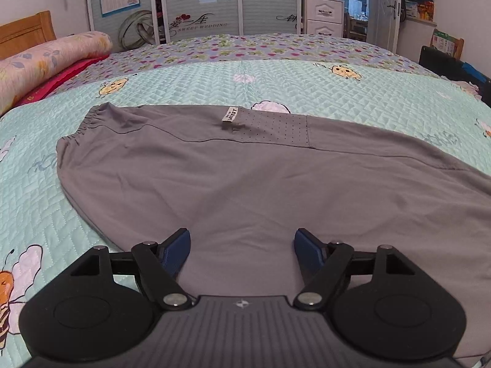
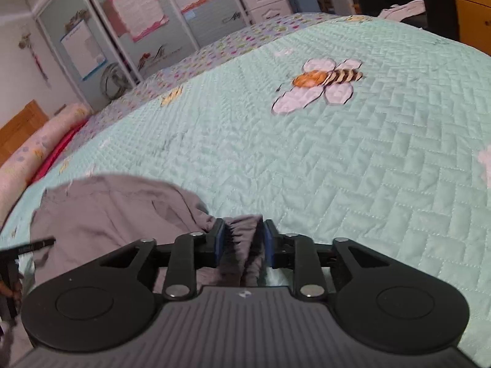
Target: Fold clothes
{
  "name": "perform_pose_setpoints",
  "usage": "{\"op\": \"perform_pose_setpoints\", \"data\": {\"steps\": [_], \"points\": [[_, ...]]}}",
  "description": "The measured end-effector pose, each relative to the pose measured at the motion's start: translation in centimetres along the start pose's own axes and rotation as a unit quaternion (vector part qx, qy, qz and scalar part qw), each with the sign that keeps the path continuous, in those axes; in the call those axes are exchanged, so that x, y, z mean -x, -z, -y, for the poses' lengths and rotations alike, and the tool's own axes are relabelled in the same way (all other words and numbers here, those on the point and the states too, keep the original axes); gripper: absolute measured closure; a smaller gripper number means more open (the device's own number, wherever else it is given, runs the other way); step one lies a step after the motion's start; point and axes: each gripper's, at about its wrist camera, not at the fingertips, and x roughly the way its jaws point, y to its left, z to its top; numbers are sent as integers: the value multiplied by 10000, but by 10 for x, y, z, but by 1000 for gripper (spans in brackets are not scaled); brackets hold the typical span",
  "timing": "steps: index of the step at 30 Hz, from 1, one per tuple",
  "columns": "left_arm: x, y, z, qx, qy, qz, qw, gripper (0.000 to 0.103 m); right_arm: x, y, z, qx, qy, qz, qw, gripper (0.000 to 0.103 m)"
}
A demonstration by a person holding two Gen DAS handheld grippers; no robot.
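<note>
Grey trousers [image 1: 233,165] lie spread across the mint quilted bedspread [image 1: 368,92], their gathered cuff at the left and a small white label near the far edge. My left gripper [image 1: 241,247] hovers over the near part of the cloth, open, its blue pads wide apart with nothing pinched. In the right wrist view the same grey trousers [image 2: 116,214] are bunched at the lower left. My right gripper [image 2: 243,239] is shut on a gathered elastic edge of the trousers, which stands up between the blue pads.
A rolled pink quilt [image 1: 52,55] and a red pillow lie at the bed's left side by the wooden headboard. Wardrobe doors [image 1: 199,6] with posters stand beyond the bed. A dark box with clothing [image 2: 405,9] sits off the far right corner.
</note>
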Motion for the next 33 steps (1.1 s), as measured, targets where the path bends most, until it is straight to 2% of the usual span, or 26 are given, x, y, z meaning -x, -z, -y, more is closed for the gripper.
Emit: {"op": "perform_pose_setpoints", "data": {"steps": [1,3,5,6,8,9,11,13,16,20,22,24,28,32,33], "points": [[3,2,3,-26,96,6,10000,26,3,-3,-2,-13,-52,126,9999,52],[9,5,9,-98,311,14,9995,26,4,-9,-9,30,-197,281,9994,34],[16,8,15,-171,527,23,9985,25,-6,-13,-20,165,-370,154,9991,34],[13,11,19,-306,527,-99,9981,25,-15,-14,-25,292,-299,-10,9991,35],[14,9,13,-155,539,-202,9982,25,-38,-11,-34,648,112,-511,9965,38],[15,7,10,-67,546,-249,9982,25,-45,-9,-39,884,341,-603,9937,47],[23,4,-2,262,566,-275,9977,28,-34,-8,-47,988,624,-398,9923,46],[46,4,-20,575,647,-102,9962,28,-16,-8,-56,942,769,-114,9925,46],[94,21,-51,909,697,92,9934,27,32,5,-70,776,547,331,9949,45],[160,60,-100,1508,721,210,9857,27,96,47,-73,52,-220,308,9993,42],[193,86,-126,1758,538,246,9827,27,124,77,-71,-407,-616,184,9971,40],[228,114,-154,2089,199,316,9772,27,143,109,-72,-679,-884,-20,9938,38],[288,164,-210,2819,-498,492,9569,27,169,163,-73,-1238,-960,-216,9874,37],[332,205,-256,3254,-1265,662,9347,27,174,195,-69,-1794,-1102,-398,9768,37],[336,213,-265,3401,-1324,668,9286,27,172,199,-69,-1909,-1179,-407,9736,37]]}}
